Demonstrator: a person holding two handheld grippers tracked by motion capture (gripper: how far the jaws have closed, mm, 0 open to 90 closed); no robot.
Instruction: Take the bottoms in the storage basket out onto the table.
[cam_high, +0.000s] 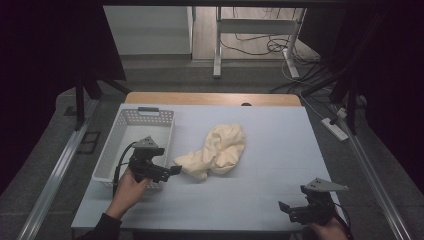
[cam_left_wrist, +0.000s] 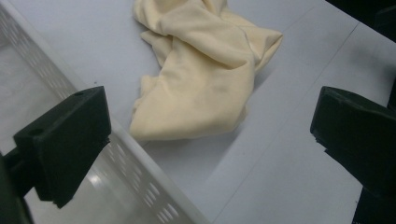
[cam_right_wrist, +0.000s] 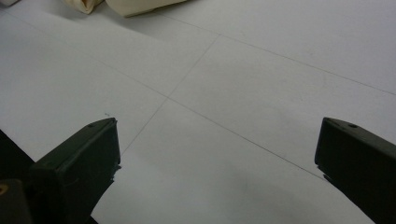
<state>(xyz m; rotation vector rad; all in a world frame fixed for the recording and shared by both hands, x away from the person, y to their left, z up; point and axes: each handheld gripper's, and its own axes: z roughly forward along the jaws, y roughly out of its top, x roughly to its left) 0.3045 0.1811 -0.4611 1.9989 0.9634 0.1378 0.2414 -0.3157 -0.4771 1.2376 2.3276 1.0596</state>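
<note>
A crumpled cream cloth (cam_high: 217, 150) lies in the middle of the white table; the left gripper view shows this cloth (cam_left_wrist: 203, 74) close ahead. A white perforated basket (cam_high: 125, 145) stands at the left, and its rim (cam_left_wrist: 140, 163) runs under the left jaw. My left gripper (cam_high: 172, 171) hovers over the basket's near right corner, open, its jaws wide apart and just short of the cloth's near edge. At the near right corner of the table my right gripper (cam_high: 285, 207) is open over bare table, with nothing between its jaws.
The white tabletop (cam_right_wrist: 233, 93) has faint seam lines. A wooden strip (cam_high: 212, 98) borders its far edge. Beyond it are a desk frame and cables (cam_high: 265, 45) on the floor. Metal rails (cam_high: 55, 175) run along both sides of the table.
</note>
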